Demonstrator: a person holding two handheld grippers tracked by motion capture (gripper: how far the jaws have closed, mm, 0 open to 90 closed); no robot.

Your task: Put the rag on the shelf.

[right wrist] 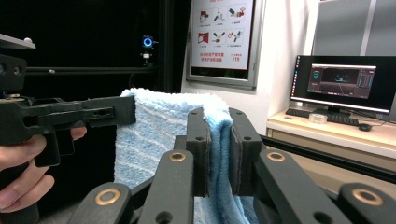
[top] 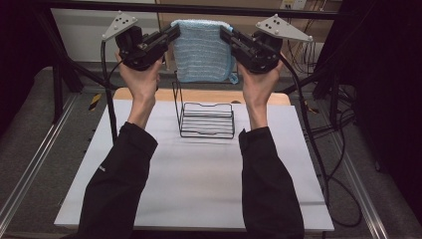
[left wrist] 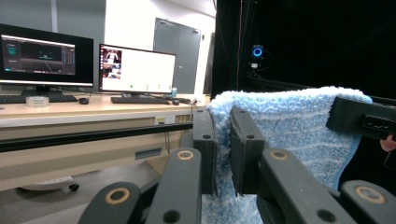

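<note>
A light blue striped towel [top: 201,50] hangs folded in the air above the table, held by its two top corners. My left gripper [top: 175,33] is shut on the towel's upper left corner, and my right gripper [top: 224,33] is shut on the upper right corner. In the left gripper view the towel [left wrist: 289,121] is pinched between the left gripper [left wrist: 223,149] jaws. In the right gripper view the towel [right wrist: 159,130] edge is clamped in the right gripper [right wrist: 218,154]. A black wire rack [top: 205,117] stands on the table below the towel.
The rack sits on a white table [top: 194,179] with a wooden board [top: 219,95] at its far edge. Black frame bars run overhead and at the sides, and cables trail on the right. Desks with monitors [left wrist: 135,69] stand beyond.
</note>
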